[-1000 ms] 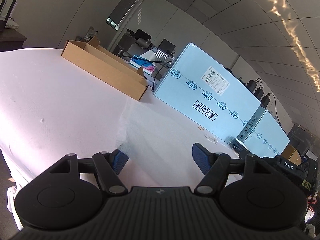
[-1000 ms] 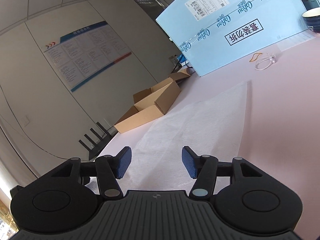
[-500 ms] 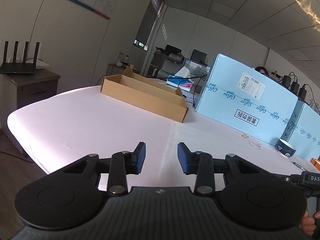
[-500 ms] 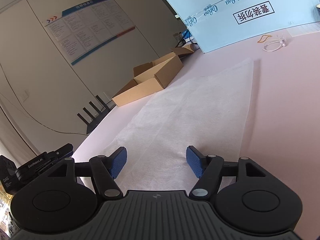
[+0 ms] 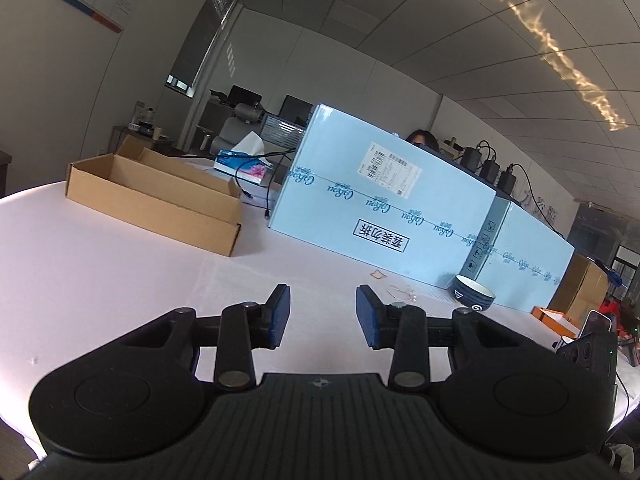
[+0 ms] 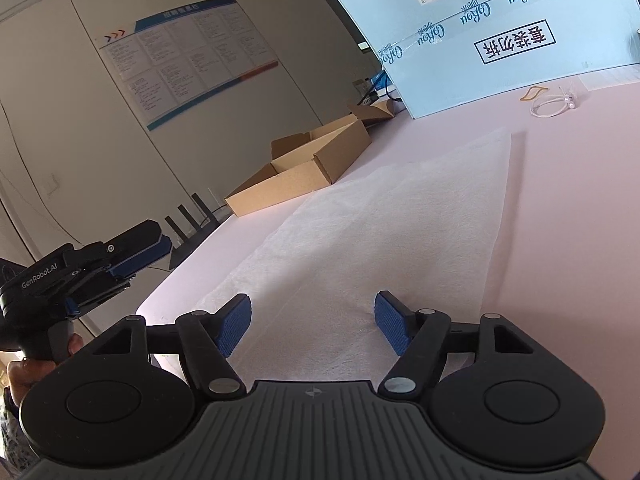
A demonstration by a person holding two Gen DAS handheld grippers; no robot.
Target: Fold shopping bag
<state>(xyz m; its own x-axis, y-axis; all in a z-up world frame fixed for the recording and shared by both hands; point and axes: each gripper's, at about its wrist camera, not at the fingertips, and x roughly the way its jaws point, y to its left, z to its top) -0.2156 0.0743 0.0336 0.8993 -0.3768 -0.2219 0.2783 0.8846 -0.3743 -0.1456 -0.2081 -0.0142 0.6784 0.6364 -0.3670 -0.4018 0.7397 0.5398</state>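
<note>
The white non-woven shopping bag [image 6: 380, 220] lies flat on the pale pink table [image 6: 568, 200], running away from my right gripper [image 6: 312, 324]. That gripper hovers over the bag's near end, its jaws opening; the bag shows in the gap but the pads do not press on it. My left gripper [image 5: 322, 318] is held above the table's near-left part with a narrow gap and nothing between its blue pads. In the right wrist view the left gripper [image 6: 160, 242] hangs off the table's left edge in a hand. The bag [image 5: 240, 280] is only faint in the left wrist view.
An open cardboard box [image 6: 304, 164] stands beyond the bag at the left. Two tall light-blue cartons [image 5: 384, 208] wall off the far side. A dark bowl [image 5: 474, 298], a rubber band and a coiled cord [image 6: 554, 100] lie by them. A tissue box [image 5: 244, 164] sits behind.
My left gripper narrowed its jaws, rose away from the bag's edge and levelled out. It came into the right wrist view at the left. My right jaws widened slightly over the bag.
</note>
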